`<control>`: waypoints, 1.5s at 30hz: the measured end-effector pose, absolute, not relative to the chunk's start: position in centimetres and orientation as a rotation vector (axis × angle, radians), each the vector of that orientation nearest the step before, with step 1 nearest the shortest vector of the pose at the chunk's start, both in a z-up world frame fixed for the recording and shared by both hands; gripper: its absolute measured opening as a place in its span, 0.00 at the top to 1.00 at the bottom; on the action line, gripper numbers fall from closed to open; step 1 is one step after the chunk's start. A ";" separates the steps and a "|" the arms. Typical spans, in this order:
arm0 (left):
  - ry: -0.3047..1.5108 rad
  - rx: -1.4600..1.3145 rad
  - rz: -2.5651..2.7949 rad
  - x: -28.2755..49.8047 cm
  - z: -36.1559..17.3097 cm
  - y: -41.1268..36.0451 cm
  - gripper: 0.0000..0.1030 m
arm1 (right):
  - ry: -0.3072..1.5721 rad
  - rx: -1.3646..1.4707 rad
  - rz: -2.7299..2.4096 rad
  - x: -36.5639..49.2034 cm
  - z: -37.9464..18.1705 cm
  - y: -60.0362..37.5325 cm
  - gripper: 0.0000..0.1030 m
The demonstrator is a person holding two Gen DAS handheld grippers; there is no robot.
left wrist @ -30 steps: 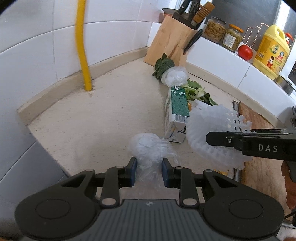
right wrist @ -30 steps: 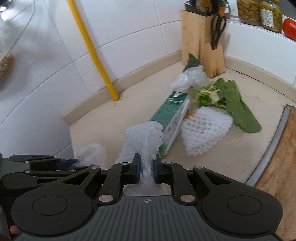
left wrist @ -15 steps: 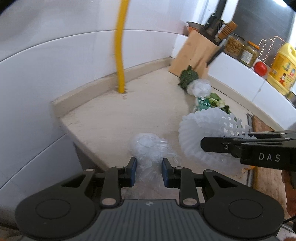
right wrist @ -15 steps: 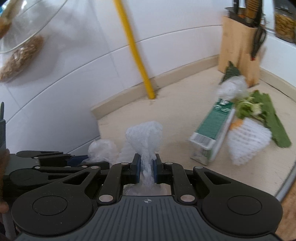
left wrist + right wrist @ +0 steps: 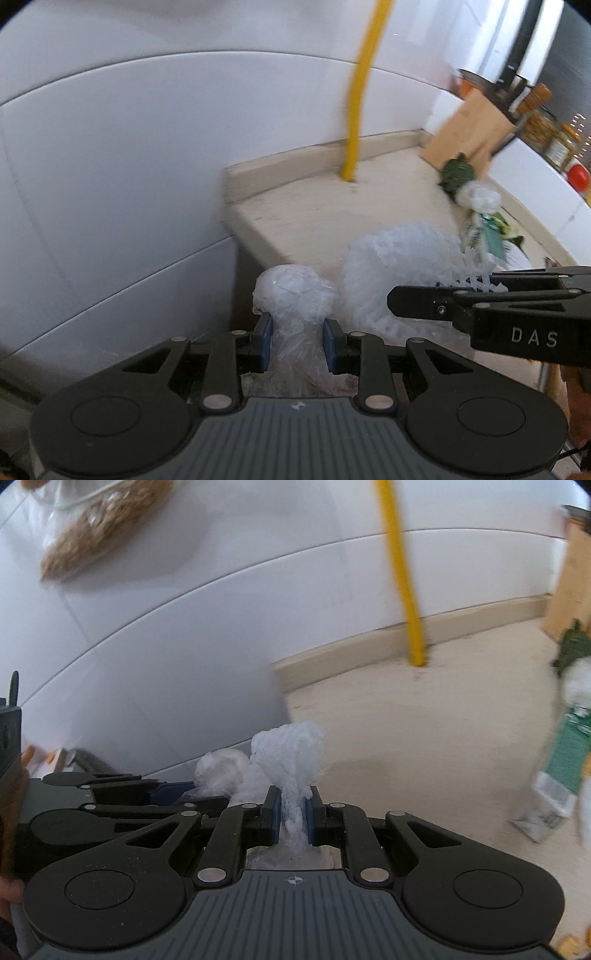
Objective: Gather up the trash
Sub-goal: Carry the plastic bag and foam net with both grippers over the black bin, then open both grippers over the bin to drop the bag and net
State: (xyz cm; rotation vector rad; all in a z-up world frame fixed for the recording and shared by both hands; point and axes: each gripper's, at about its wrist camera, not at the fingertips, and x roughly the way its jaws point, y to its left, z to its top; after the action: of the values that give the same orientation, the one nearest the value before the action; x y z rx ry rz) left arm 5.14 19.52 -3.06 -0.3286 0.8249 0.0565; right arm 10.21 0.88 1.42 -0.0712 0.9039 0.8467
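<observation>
Left wrist view: your left gripper (image 5: 297,341) is clamped on the crumpled clear plastic wrap (image 5: 293,295), which bulges out ahead of the blue pads.
Right wrist view: your right gripper (image 5: 291,814) is pinched tight on the white foam fruit net (image 5: 290,755), squeezing its neck thin between the pads.
Where the trash is: both pieces hang in the air at the countertop (image 5: 424,723) edge, side by side, close to the white tiled wall (image 5: 129,166).
Left on the counter: a green carton (image 5: 561,768), another plastic wad (image 5: 478,197) and leafy scraps (image 5: 456,173) lie near the knife block (image 5: 467,129), well apart from you.
Step in hand, as I judge it: carrying both pieces off the counter toward a bin not in view.
Doing it well: keep both grips firm, since the wrap is slippery and the net springy; hold the two grippers apart so the pieces don't snag, and release only once over the bin.
</observation>
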 end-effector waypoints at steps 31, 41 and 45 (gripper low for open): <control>1.003 -0.468 0.270 4.8 -11.4 28.6 0.71 | 1.112 -0.218 0.930 10.2 -6.4 14.3 0.73; 1.049 -0.472 0.322 5.4 -12.5 29.4 0.66 | 1.158 -0.223 0.916 11.2 -8.6 15.5 0.63; 1.058 -0.467 0.343 5.5 -12.7 29.6 0.63 | 1.177 -0.216 0.906 11.6 -9.4 15.5 0.58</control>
State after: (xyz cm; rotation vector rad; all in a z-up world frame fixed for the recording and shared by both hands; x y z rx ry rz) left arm 5.47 29.59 -12.70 -0.4672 1.0581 0.3427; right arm 11.62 15.52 -9.36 -0.2155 1.1772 0.9059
